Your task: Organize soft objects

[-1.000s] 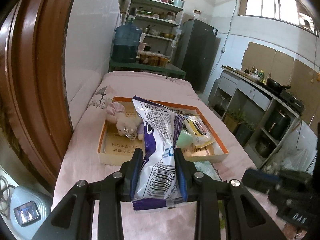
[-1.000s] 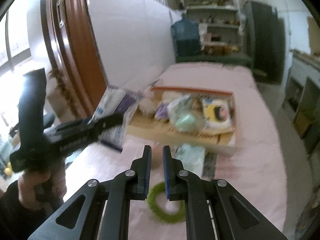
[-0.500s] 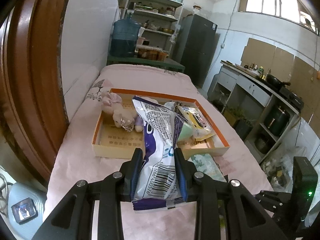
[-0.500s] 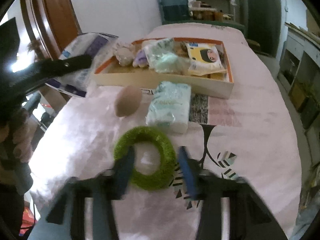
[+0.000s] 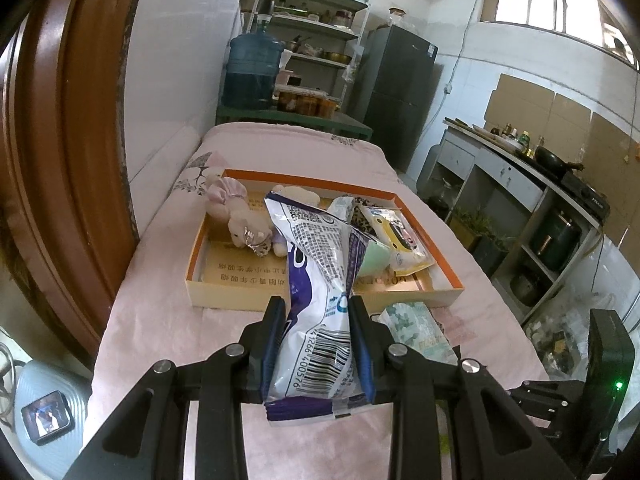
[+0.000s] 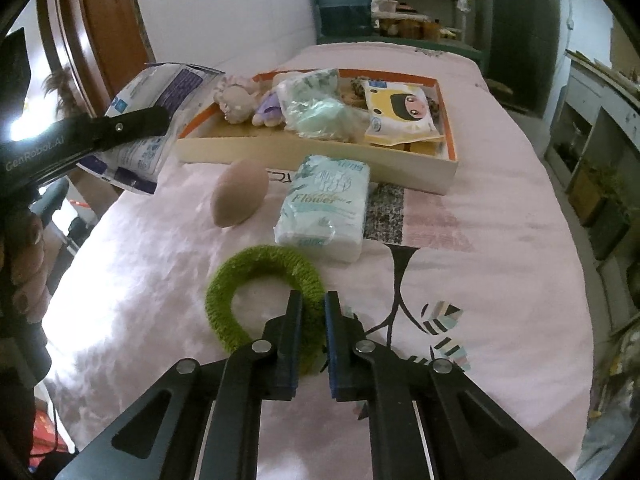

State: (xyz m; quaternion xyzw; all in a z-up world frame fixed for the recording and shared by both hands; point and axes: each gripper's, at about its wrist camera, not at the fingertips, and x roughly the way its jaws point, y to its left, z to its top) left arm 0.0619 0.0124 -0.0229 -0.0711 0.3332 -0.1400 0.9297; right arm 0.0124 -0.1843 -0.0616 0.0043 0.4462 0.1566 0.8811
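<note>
My left gripper [image 5: 319, 326] is shut on a white and purple plastic pack [image 5: 320, 280] and holds it above the pink bedspread, just in front of the orange-rimmed cardboard tray [image 5: 236, 292]. The same pack [image 6: 148, 120] shows at the left of the right wrist view. My right gripper [image 6: 313, 320] is shut on the right side of a fuzzy green ring [image 6: 240, 280] that lies on the bedspread. A brown egg-shaped sponge [image 6: 238, 193] and a tissue pack [image 6: 326, 208] lie between the ring and the tray [image 6: 320, 156].
The tray holds a pink plush toy [image 5: 240, 220], a mint green packet [image 6: 320, 112] and a yellow wipes pack [image 6: 400, 116]. A brown door frame [image 5: 60, 140] stands at the left. A counter [image 5: 520, 184] and shelves [image 5: 312, 40] stand beyond the bed.
My right gripper dropped toward the bed, opened around the green ring and then closed on its right side. My left gripper kept its hold on the pack and drew back slightly from the tray.
</note>
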